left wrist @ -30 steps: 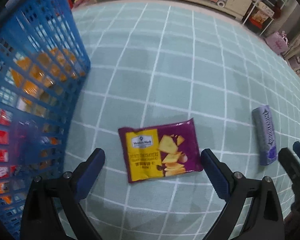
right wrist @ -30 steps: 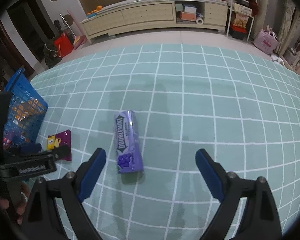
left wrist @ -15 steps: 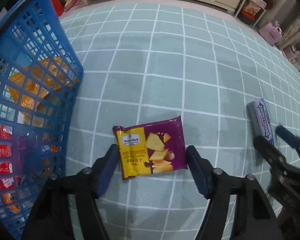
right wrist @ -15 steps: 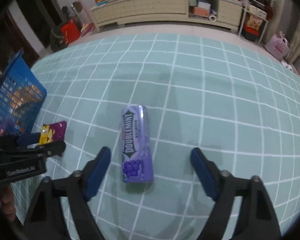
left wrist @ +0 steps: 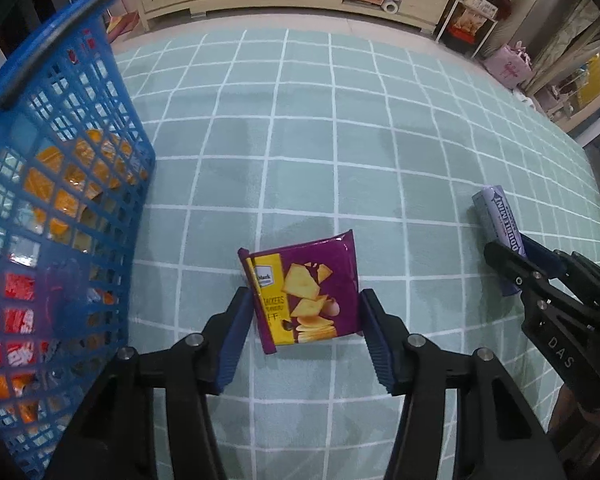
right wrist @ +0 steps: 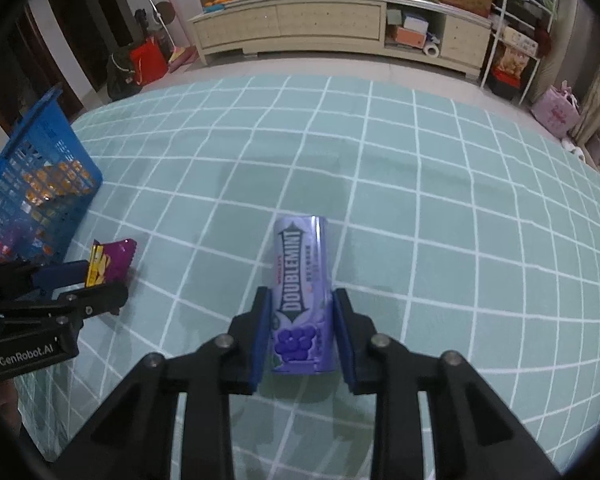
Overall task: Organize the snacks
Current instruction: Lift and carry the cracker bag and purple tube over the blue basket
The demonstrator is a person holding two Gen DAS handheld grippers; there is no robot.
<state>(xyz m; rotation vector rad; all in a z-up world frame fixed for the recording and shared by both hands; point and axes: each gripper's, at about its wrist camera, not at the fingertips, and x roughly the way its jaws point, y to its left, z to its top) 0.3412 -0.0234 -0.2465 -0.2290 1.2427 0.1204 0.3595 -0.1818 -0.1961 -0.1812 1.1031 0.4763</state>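
A purple and yellow cracker packet [left wrist: 305, 293] lies on the teal checked rug, its left edge lifted. My left gripper [left wrist: 306, 322] is shut on its two sides. The packet also shows in the right wrist view [right wrist: 110, 260]. A purple Doublemint tube [right wrist: 302, 292] lies on the rug, and my right gripper [right wrist: 302, 330] is shut on its near end. The tube [left wrist: 498, 220] and right gripper [left wrist: 516, 256] show at the right of the left wrist view.
A blue mesh basket [left wrist: 56, 208] holding orange and red snack packets stands left of the cracker packet, also in the right wrist view [right wrist: 32, 184]. A low cream cabinet [right wrist: 332, 28] and shelves [right wrist: 516, 40] line the far wall beyond the rug.
Both grippers moved forward and down and closed from wide open: the left onto the cracker packet, the right onto the Doublemint tube. The packet's left edge has lifted.
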